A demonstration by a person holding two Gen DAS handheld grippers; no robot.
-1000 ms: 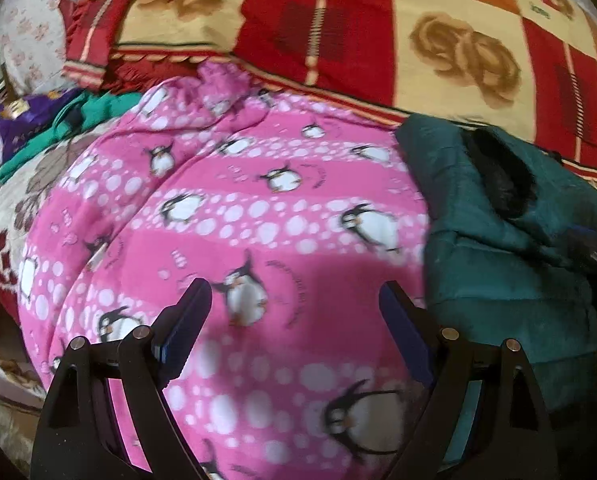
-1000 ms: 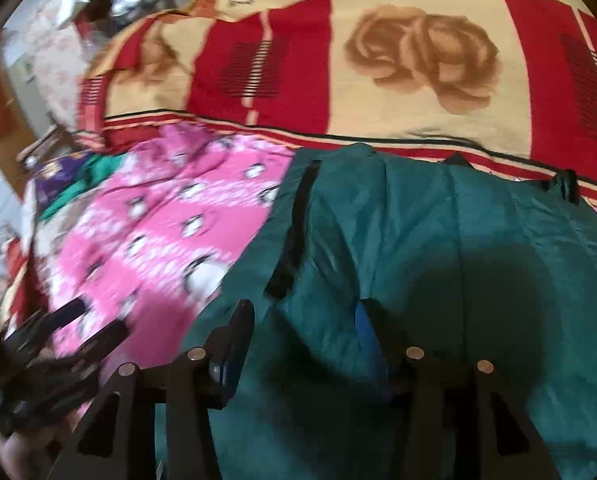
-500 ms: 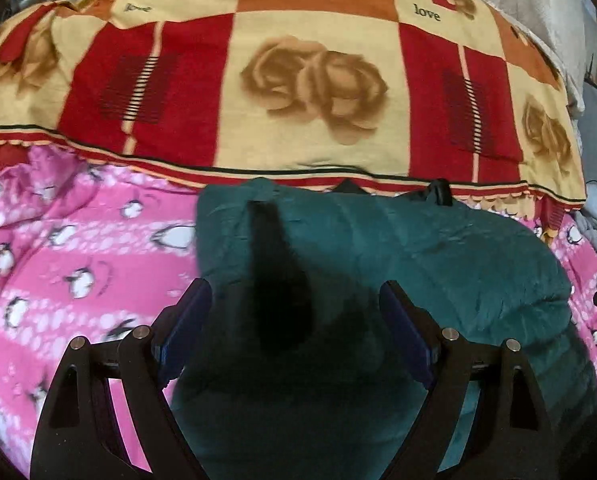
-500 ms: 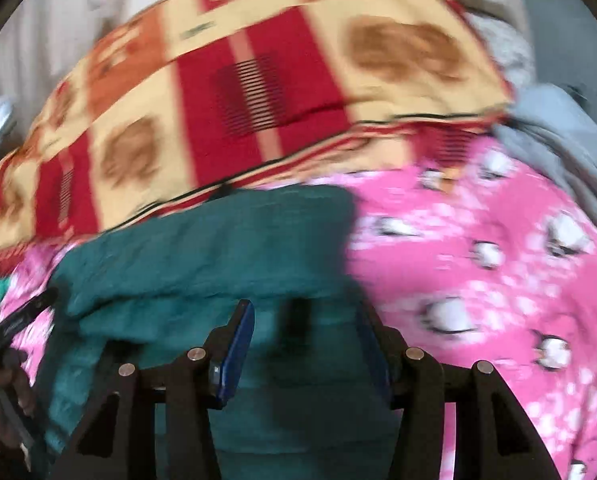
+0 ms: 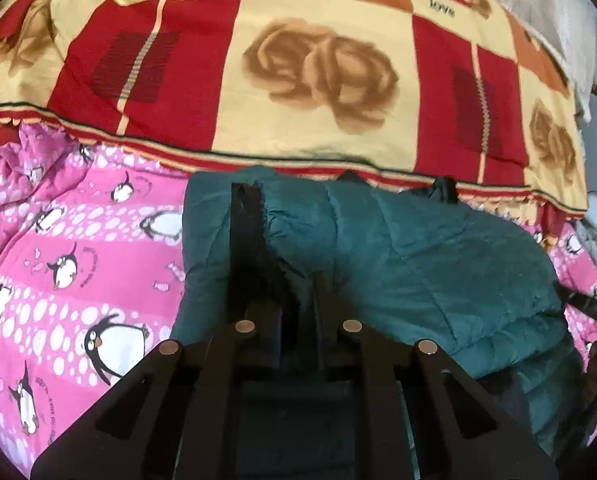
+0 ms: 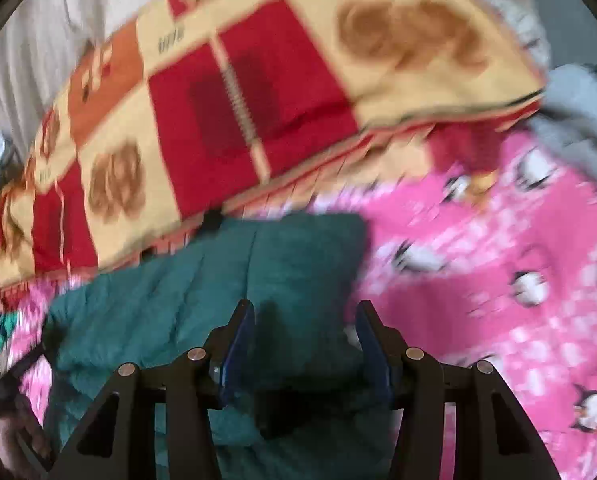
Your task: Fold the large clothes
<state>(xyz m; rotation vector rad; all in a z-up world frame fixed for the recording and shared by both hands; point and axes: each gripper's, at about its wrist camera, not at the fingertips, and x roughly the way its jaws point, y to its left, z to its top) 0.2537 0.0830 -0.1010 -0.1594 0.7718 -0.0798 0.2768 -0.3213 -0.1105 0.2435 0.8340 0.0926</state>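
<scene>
A dark teal quilted jacket (image 5: 418, 256) lies folded on a pink penguin blanket (image 5: 70, 264). A black zipper strip (image 5: 250, 232) runs down its left side. My left gripper (image 5: 302, 300) is shut on the jacket's near edge beside that strip. In the right wrist view the jacket (image 6: 226, 288) lies in front of my right gripper (image 6: 304, 332), which is open with its blue pads astride the jacket's right edge. The view is blurred.
A red, cream and orange rose-patterned blanket (image 5: 318, 60) covers the bed behind the jacket and also shows in the right wrist view (image 6: 238, 92). Grey cloth (image 6: 578, 112) lies at the far right. The pink blanket (image 6: 498, 280) spreads right of the jacket.
My left gripper swung right from the pink blanket to the jacket and closed on its edge. My right gripper moved to the jacket's right edge and stays open.
</scene>
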